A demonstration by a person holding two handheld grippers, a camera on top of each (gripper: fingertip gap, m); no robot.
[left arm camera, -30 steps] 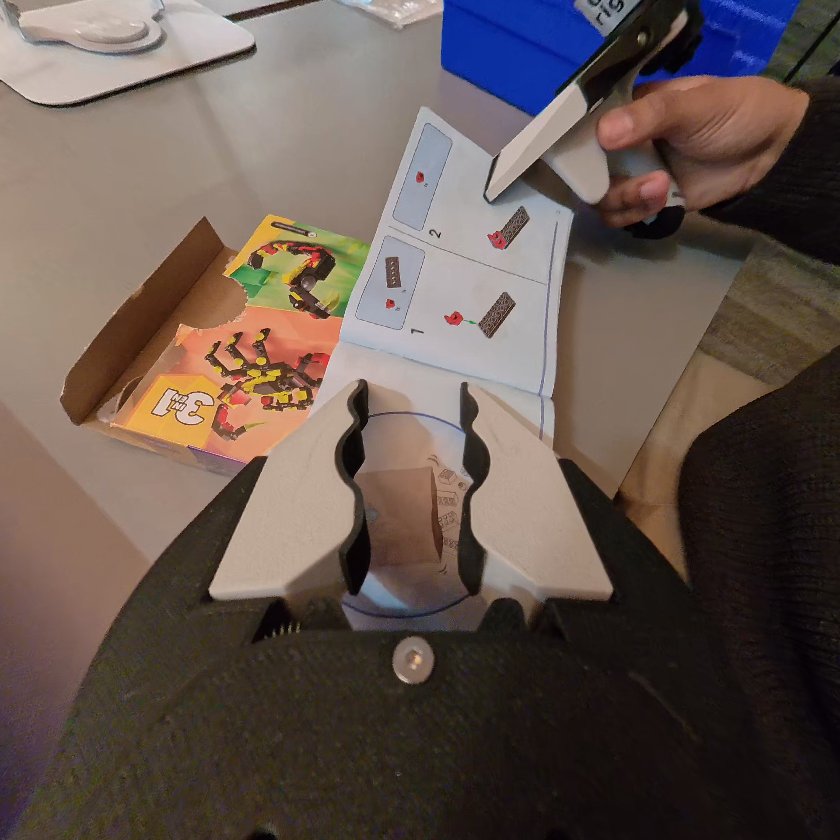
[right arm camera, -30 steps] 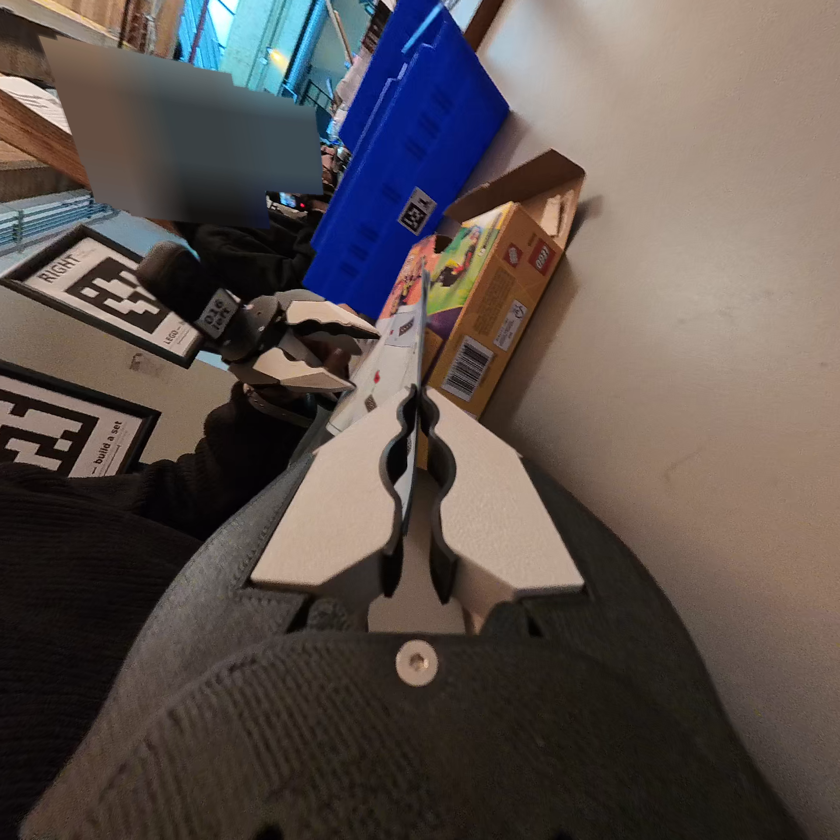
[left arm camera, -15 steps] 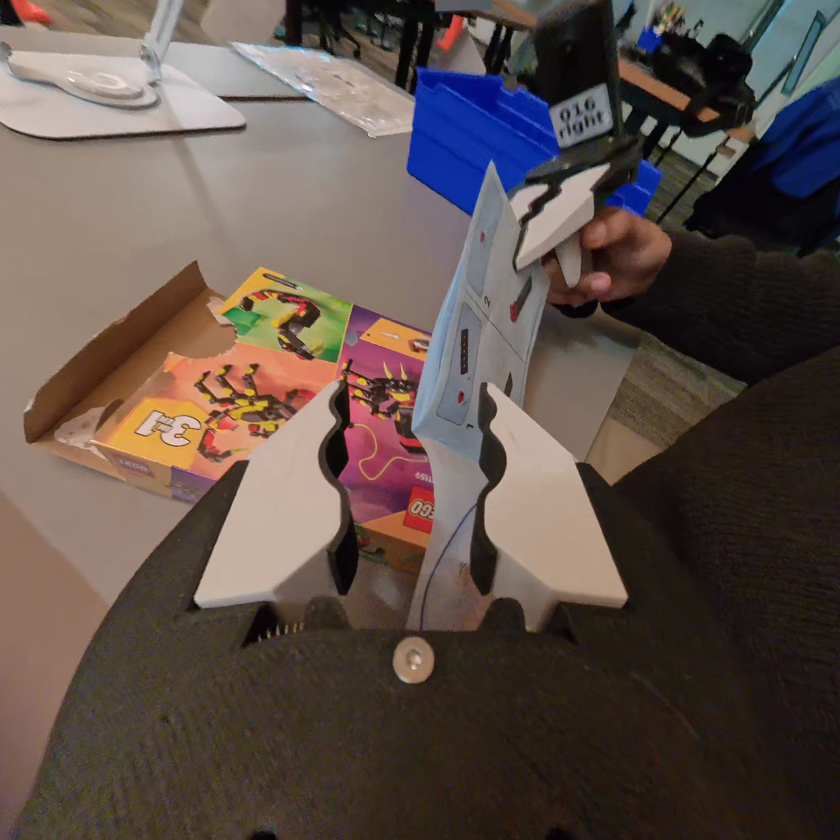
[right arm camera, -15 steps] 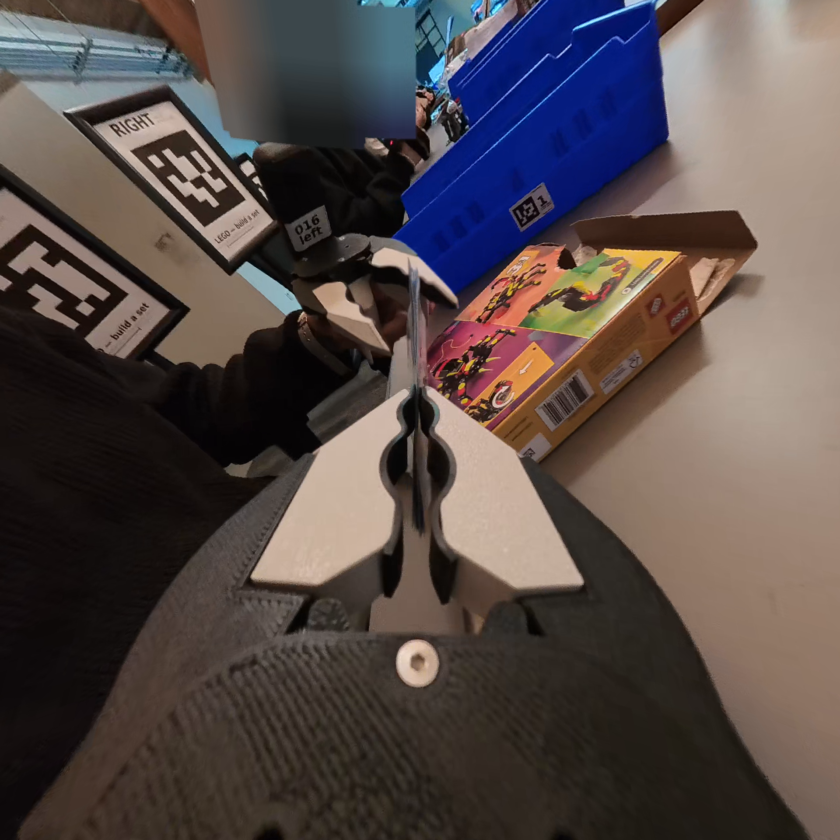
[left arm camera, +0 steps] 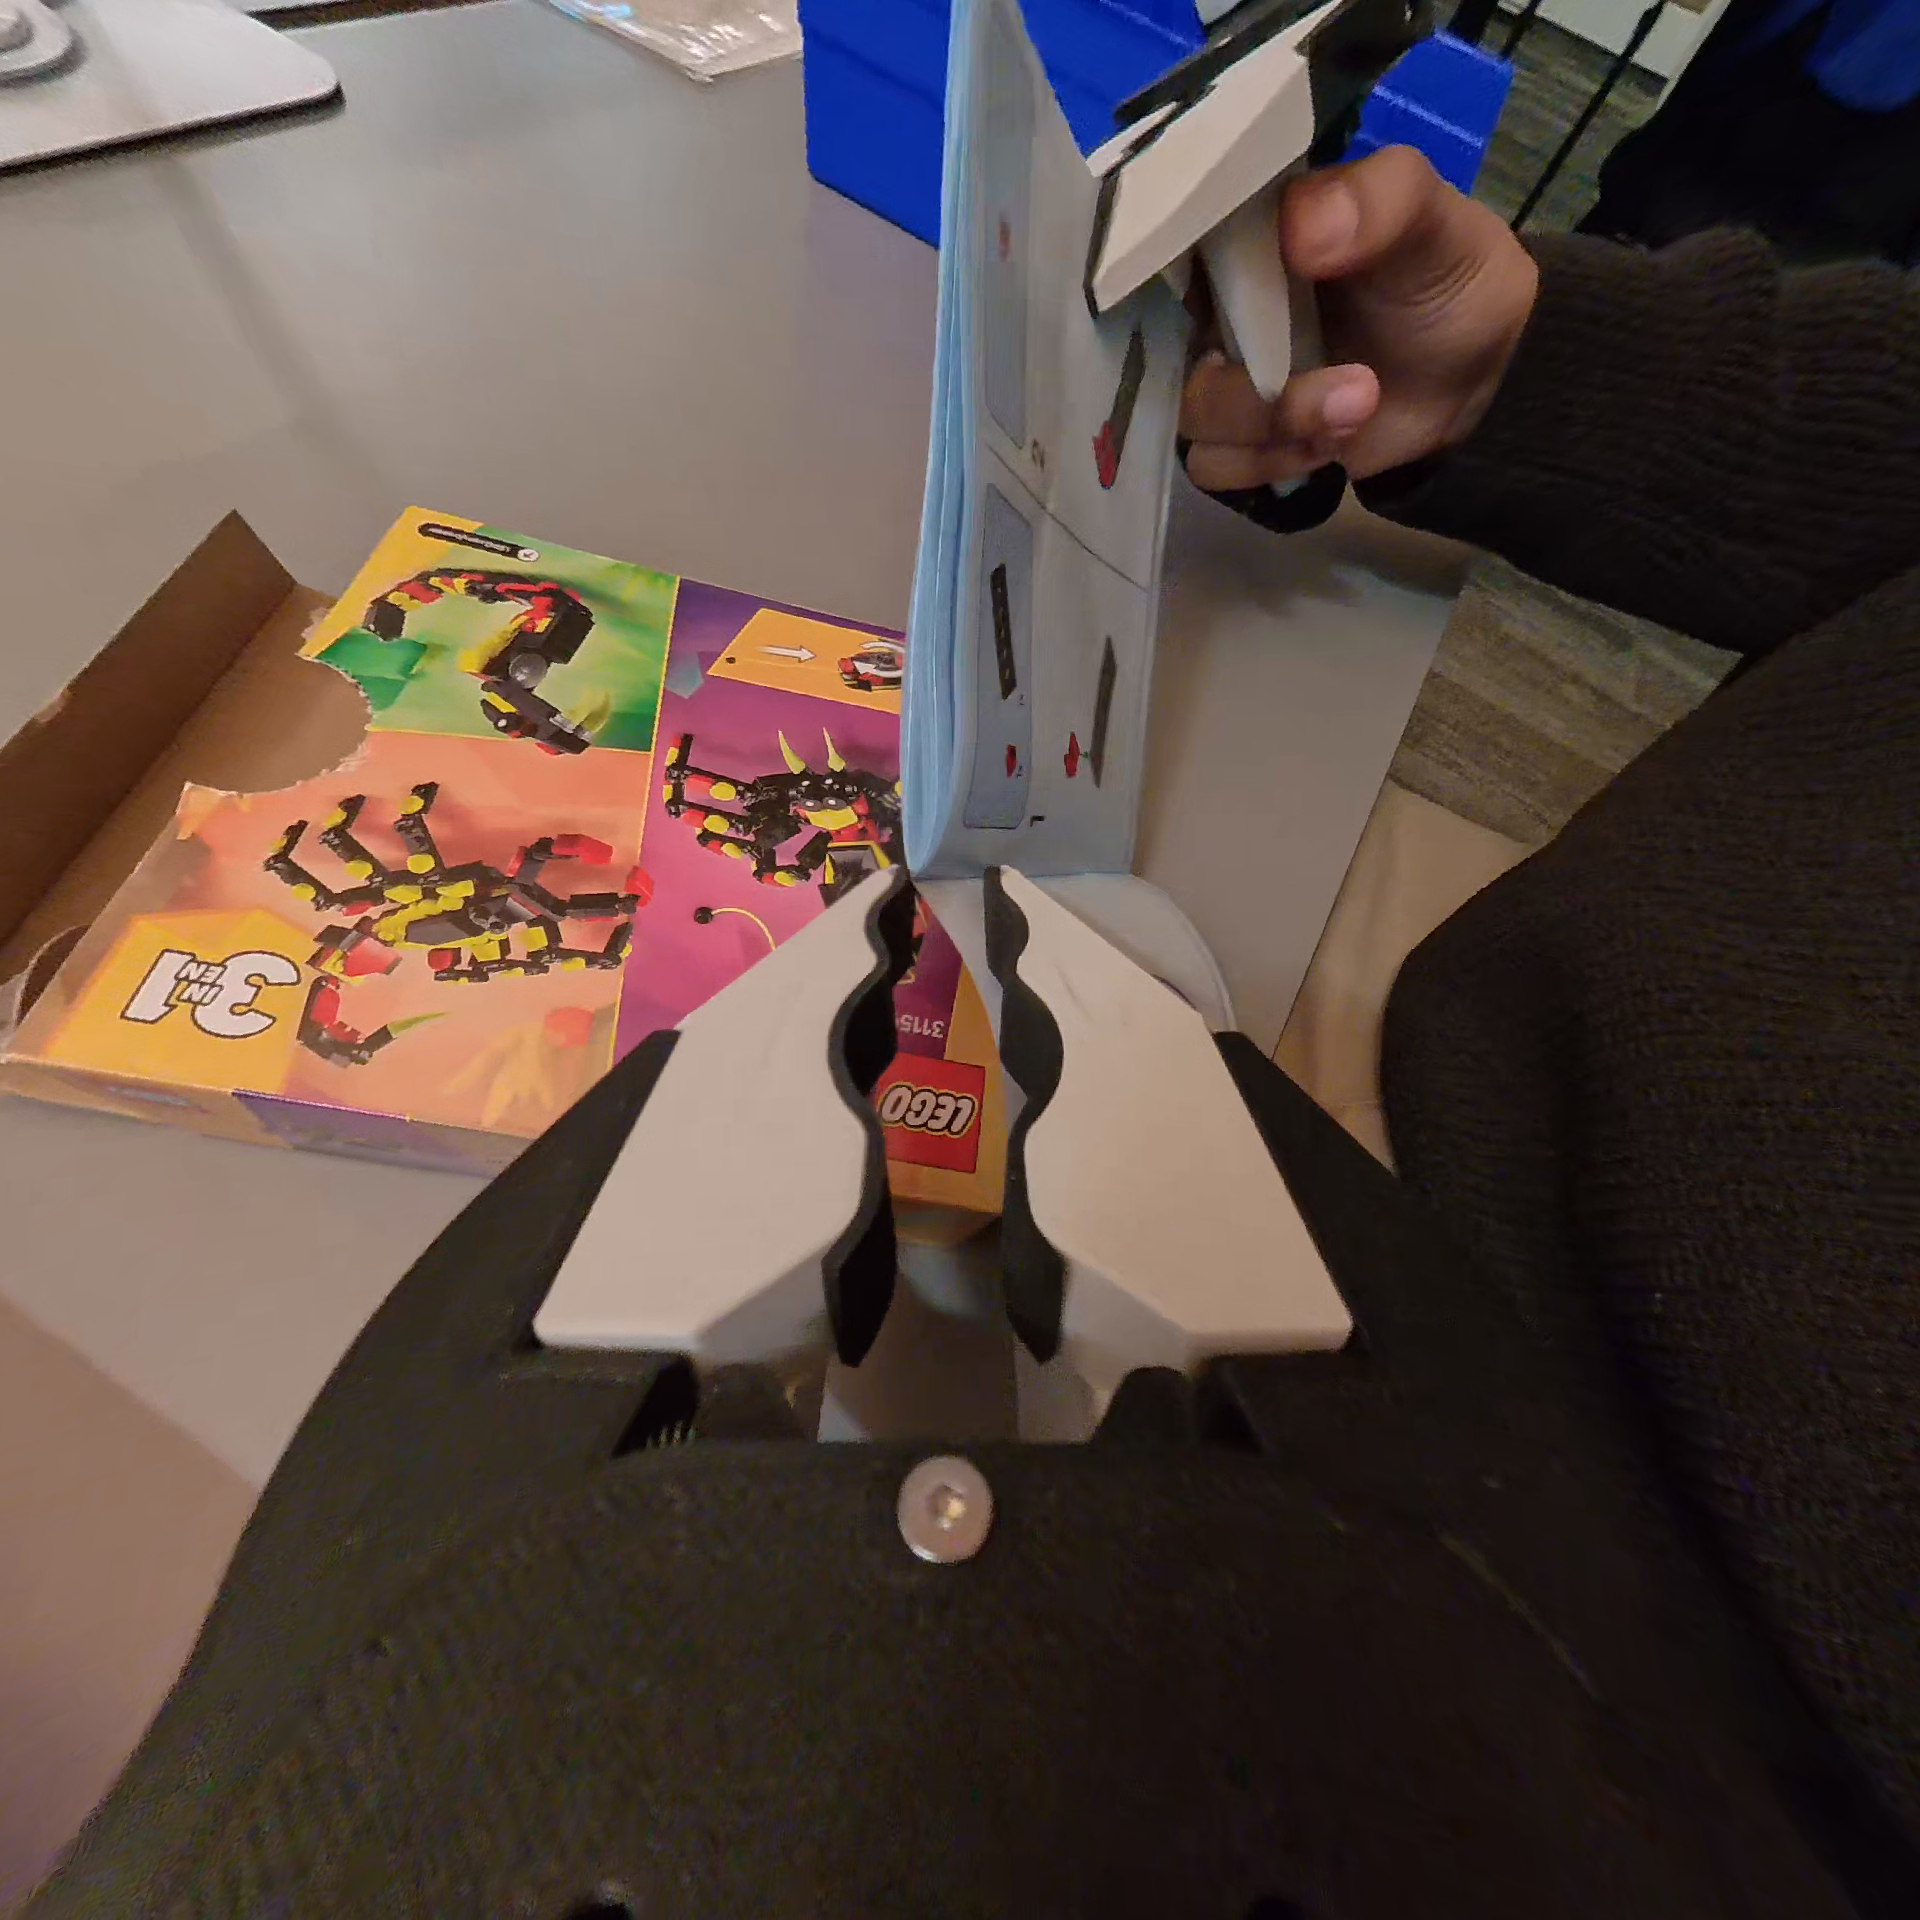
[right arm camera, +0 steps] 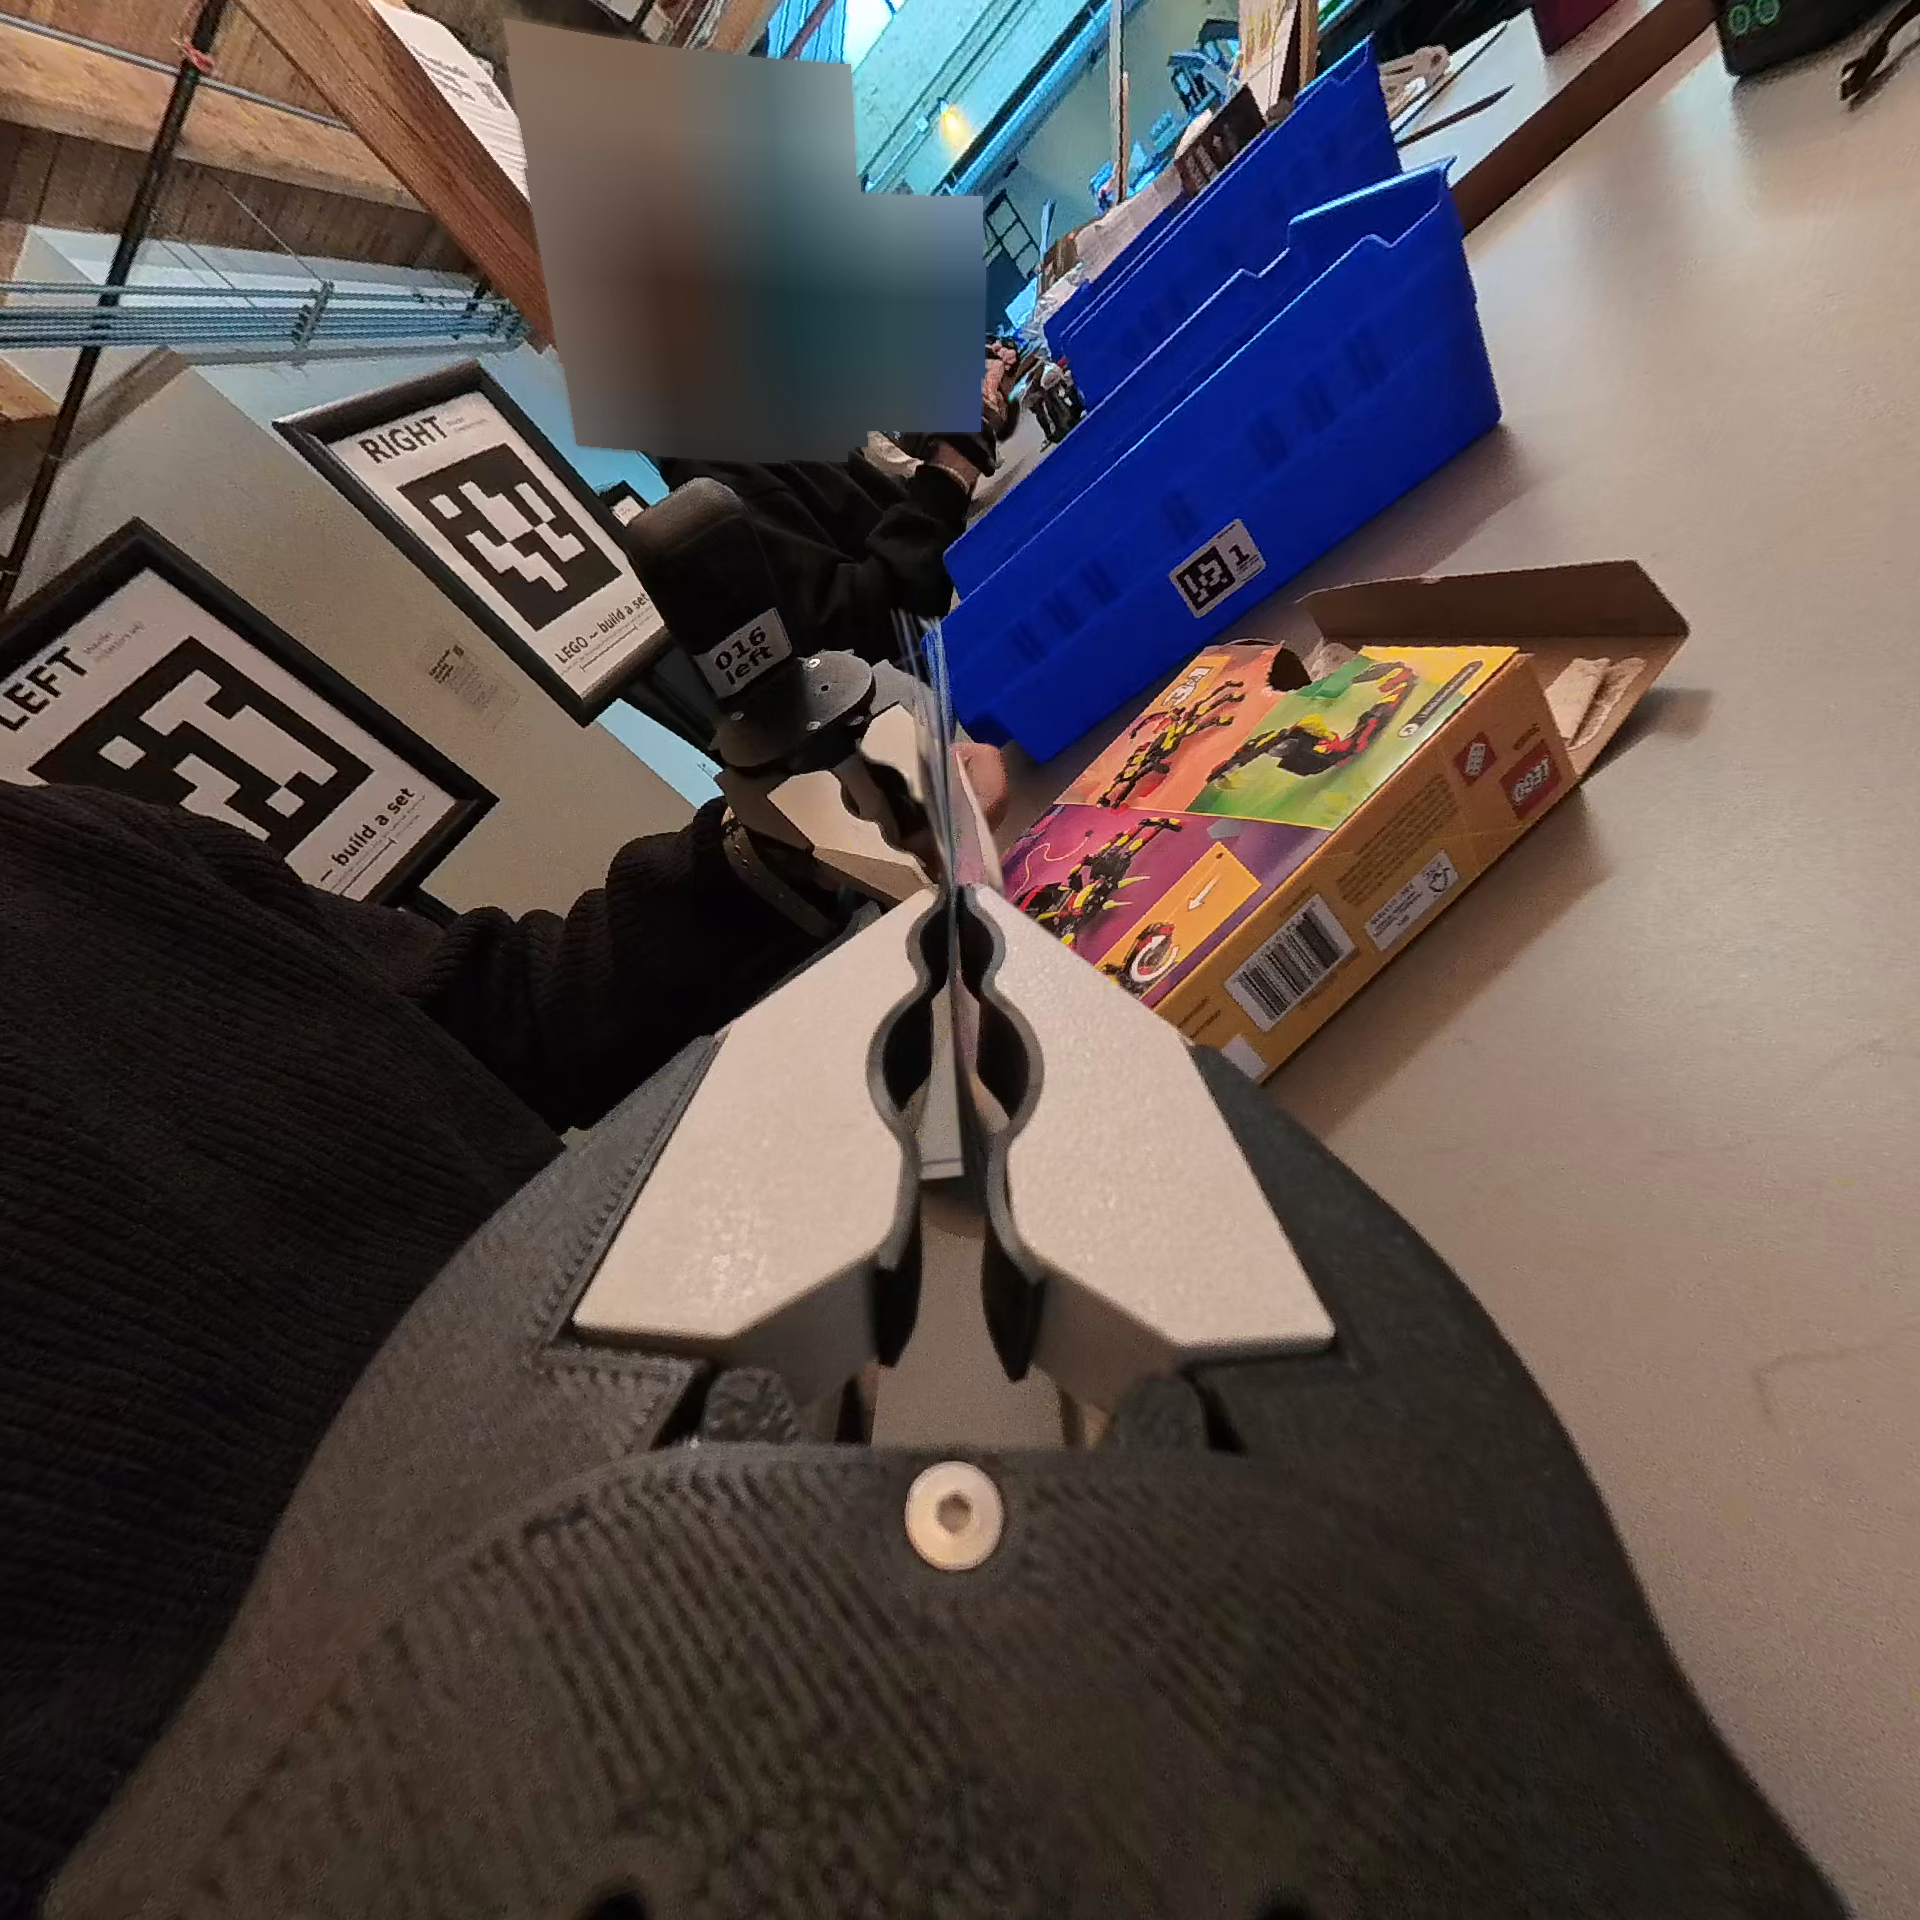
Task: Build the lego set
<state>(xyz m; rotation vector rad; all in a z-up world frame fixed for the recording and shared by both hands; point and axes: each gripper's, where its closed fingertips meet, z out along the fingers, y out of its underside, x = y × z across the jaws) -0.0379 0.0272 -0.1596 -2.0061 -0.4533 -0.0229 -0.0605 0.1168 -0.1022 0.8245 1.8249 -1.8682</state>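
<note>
Your right tool (right arm camera: 951,904) is clenched on the booklet (left arm camera: 1049,582), held upright at frame centre above the box (left arm camera: 468,831); your left tool (left arm camera: 948,883) is released, tips at its lower edge.

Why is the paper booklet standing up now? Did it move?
Yes. The booklet went from lying open beside the box to standing upright over its edge, lifted by the right tool, which is shut on it.

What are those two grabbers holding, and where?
The right gripper pinches the pale blue paper instruction booklet at its top edge; the left gripper is open at its bottom.
</note>
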